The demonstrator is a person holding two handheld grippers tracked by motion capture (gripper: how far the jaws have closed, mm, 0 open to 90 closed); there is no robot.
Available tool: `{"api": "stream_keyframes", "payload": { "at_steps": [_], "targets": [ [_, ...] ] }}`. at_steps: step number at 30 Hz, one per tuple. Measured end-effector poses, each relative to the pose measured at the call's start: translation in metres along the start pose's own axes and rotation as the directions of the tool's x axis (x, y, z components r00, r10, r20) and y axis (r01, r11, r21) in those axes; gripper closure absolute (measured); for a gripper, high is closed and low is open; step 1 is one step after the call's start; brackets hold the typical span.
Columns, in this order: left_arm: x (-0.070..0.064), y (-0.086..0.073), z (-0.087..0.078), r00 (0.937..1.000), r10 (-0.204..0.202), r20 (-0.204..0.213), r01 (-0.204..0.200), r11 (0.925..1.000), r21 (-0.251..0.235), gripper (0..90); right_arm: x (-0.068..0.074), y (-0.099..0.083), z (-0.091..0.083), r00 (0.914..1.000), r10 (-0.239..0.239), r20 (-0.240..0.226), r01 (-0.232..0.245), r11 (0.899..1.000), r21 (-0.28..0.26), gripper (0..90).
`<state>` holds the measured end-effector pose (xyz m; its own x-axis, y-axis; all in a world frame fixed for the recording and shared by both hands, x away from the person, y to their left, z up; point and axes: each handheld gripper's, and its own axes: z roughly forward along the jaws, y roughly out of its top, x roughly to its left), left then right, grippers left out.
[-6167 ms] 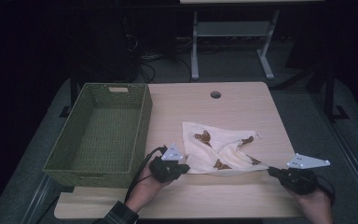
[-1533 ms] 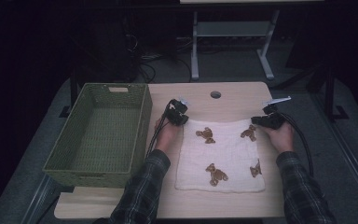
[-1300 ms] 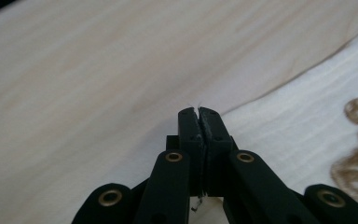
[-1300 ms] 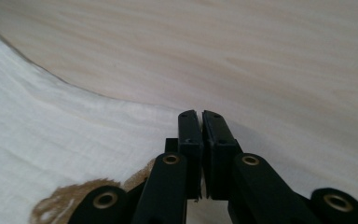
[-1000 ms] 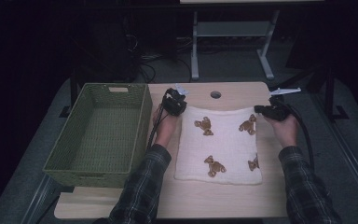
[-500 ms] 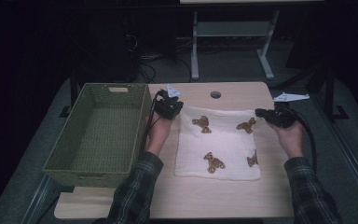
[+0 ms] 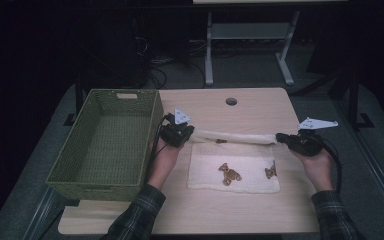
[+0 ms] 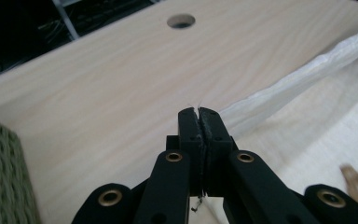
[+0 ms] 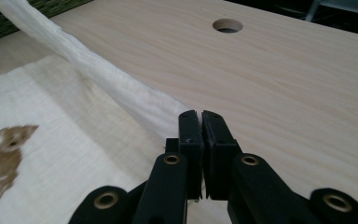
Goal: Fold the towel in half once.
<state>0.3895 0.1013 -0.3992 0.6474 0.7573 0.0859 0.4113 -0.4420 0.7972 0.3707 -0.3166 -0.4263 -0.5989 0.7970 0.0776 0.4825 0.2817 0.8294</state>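
Cloth (image 7: pixel 240 167), cream with brown bear prints, lies on the surface (image 7: pixel 220 215) toward its near edge, between the two hands, with its far edge lifted and pulled taut into a narrow band that runs left to right above the flat part. Left tool (image 7: pixel 186 134) pinches the left end of that band; in the left gripper view its jaws stand pressed together on a thin corner of cloth (image 8: pixel 279 93), the band trailing away to the right. Right tool (image 7: pixel 280 137) pinches the right end; in the right gripper view its jaws are likewise closed on the gathered fabric (image 9: pixel 102 74), which stretches off to the upper left. Two bear prints show on the flat part, one near its middle, one at its right edge. Basket (image 7: pixel 105 140), green and woven, stands along the left edge of the surface, just beside the left tool. Hole (image 7: pixel 231 101) sits near the far edge of the surface.
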Motion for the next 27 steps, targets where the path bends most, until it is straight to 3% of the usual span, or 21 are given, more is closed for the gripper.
{"api": "stream_keyframes", "payload": {
  "at_steps": [6,12,15,20,24,26,27],
  "targets": [
    [-0.008,-0.016,-0.013,0.9996,-0.004,0.026,0.005,1.0,-0.001,88.5,0.015,-0.018,-0.014,0.9996,-0.011,-0.025,0.011,1.0,-0.005,87.3],
    [-0.021,-0.031,-0.023,0.9987,0.019,0.048,-0.02,0.9997,0.016,88.5,0.031,-0.028,-0.026,0.9985,-0.036,-0.041,0.037,0.999,0.016,87.3],
    [-0.025,-0.037,-0.026,0.9975,0.049,0.05,-0.051,0.9976,0.046,88.4,0.037,-0.034,-0.032,0.9976,-0.045,-0.053,0.046,0.999,0.018,87.3],
    [-0.034,-0.044,-0.032,0.9966,0.053,0.063,-0.057,0.9968,0.057,88.4,0.049,-0.039,-0.039,0.9955,-0.069,-0.065,0.071,0.997,0.028,87.3],
    [-0.042,-0.05,-0.036,0.9953,0.074,0.063,-0.079,0.9932,0.086,88.4,0.053,-0.047,-0.045,0.995,-0.065,-0.075,0.068,0.997,0.035,87.3],
    [-0.047,-0.055,-0.038,0.9954,0.086,0.042,-0.09,0.9915,0.094,88.5,0.055,-0.05,-0.046,0.9943,-0.061,-0.087,0.065,0.997,0.042,87.2],
    [-0.049,-0.056,-0.039,0.9923,0.118,0.039,-0.121,0.9862,0.113,88.5,0.057,-0.052,-0.046,0.9937,-0.066,-0.09,0.071,0.996,0.049,87.2]
  ]
}}
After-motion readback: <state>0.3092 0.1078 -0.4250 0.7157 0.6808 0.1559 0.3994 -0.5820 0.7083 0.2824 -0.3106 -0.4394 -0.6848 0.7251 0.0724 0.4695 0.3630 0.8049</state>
